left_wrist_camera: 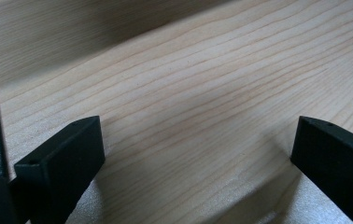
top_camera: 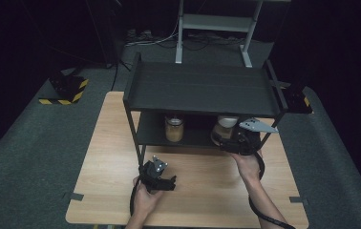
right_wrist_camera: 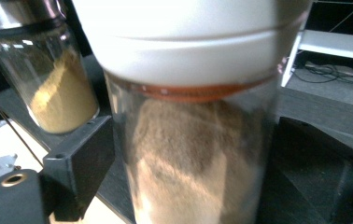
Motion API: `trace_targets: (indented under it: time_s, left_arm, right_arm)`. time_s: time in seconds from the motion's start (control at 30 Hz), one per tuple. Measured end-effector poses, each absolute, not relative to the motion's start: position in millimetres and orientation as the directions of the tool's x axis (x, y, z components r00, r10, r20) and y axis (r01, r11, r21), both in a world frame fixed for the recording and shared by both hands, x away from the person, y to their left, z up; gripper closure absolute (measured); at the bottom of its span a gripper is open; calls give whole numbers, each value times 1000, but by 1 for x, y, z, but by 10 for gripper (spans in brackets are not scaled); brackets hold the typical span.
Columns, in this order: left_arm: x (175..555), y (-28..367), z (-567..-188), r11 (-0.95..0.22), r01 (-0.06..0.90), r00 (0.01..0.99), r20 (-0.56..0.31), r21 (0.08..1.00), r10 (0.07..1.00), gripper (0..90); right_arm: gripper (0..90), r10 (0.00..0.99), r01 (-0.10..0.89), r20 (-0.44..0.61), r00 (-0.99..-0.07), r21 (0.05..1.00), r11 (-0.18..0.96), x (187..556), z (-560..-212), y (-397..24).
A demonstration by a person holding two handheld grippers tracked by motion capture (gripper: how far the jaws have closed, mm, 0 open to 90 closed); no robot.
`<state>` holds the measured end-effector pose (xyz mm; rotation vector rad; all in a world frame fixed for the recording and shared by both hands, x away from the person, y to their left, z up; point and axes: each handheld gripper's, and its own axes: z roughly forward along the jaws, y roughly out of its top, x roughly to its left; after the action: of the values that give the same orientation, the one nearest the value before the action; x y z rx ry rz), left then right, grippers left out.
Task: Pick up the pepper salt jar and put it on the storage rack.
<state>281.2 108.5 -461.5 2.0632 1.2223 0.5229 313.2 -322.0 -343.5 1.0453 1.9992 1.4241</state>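
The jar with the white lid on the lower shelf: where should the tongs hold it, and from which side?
Probably grip the clear body of the jar just under its white lid, coming level from the open front of the shelf; the top shelf blocks reaching from above.

open wooden table (top_camera: 202,191) in front of the black shelf unit (top_camera: 200,88); its low top tier and two jars (top_camera: 174,128) crowd the lower shelf.

Dim dark room, lit tabletop (top_camera: 202,181); white lid (right_wrist_camera: 184,32) glares, close jar blurred
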Motion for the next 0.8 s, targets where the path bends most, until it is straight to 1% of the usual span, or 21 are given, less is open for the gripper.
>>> trace_targets:
  time_s: [0.1,0.13,0.17,0.23,0.47,0.67,0.7,0.8]
  left_arm:
    - [281,108,-462,-333,607,480,2,722,878,27]
    - [281,108,-462,-333,607,480,2,722,878,27]
    - [281,108,-462,-333,607,480,2,721,877,27]
    - [281,108,-462,-334,607,480,2,721,877,27]
    - [281,108,-462,-333,607,479,2,722,878,27]
    - [281,108,-462,-333,607,479,2,722,878,27]
    - [281,108,-462,-333,607,479,2,722,878,27]
    - [281,108,-462,-333,607,479,1,722,878,27]
  right_arm:
    - [101,806,300,11,-592,931,207,308,-342,-320]
    - [101,806,300,11,-592,931,207,308,-342,-320]
    - [100,809,282,-46,-587,924,257,301,-340,-315]
    - [99,806,276,-74,-587,918,285,296,-339,-312]
    - [98,821,283,-74,-566,918,278,289,-342,-318]
    - [104,819,284,-86,-567,913,293,282,-343,-324]
    - [98,814,280,-107,-572,907,316,278,-344,-324]
    - [97,804,276,-121,-583,901,335,275,-345,-327]
